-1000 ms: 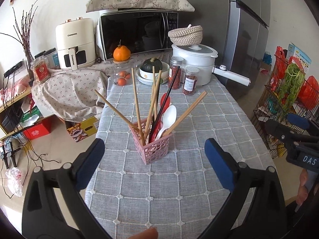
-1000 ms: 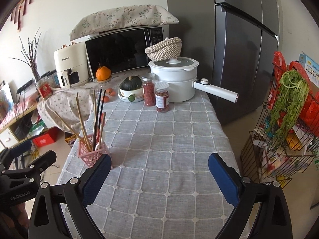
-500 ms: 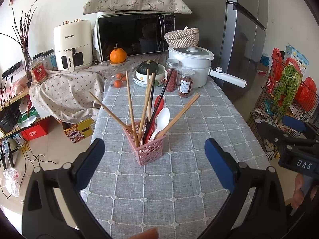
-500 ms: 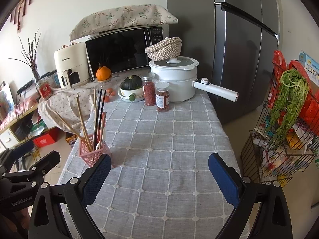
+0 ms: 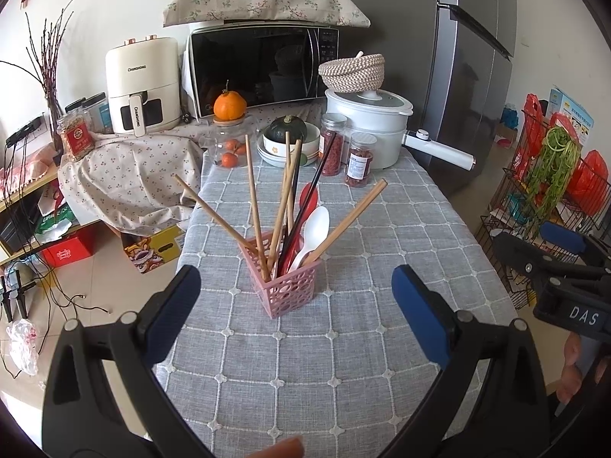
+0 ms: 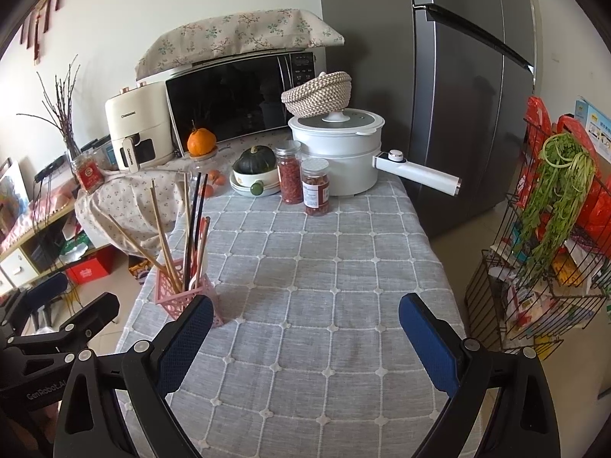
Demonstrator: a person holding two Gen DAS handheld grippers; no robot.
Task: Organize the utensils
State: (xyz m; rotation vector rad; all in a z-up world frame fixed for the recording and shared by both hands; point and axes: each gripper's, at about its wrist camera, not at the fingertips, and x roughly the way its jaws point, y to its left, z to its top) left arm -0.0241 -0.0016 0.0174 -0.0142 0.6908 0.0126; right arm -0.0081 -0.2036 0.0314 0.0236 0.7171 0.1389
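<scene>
On grey checked tablecloth (image 5: pixel 343 343), near left edge: pink holder (image 5: pixel 284 286) seen upright, filled with wooden chopsticks (image 5: pixel 254 206), black chopsticks (image 5: pixel 305 206), red spoon (image 5: pixel 308 198), white spoon (image 5: pixel 315 229). Left gripper (image 5: pixel 296 309) held spread wide, empty, just short of holder. Right gripper (image 6: pixel 305 334) likewise spread, nothing grasped, over bare cloth; holder beside its left finger. White pot (image 6: pixel 338 152) noted at far end.

One pink holder (image 5: pixel 287 287) is standing on the table, carrying five wooden chopsticks (image 5: pixel 254 197), two black chopsticks (image 5: pixel 305 206), one white spoon (image 5: pixel 314 231) and one red spoon (image 5: pixel 307 199). Behind it two red-filled jars (image 5: pixel 359 158) are sitting — beside one white pot (image 5: pixel 369 124). One orange (image 5: pixel 229 105) is perching on a glass jar (image 5: pixel 229 141) — small oranges inside, count unclear.
</scene>
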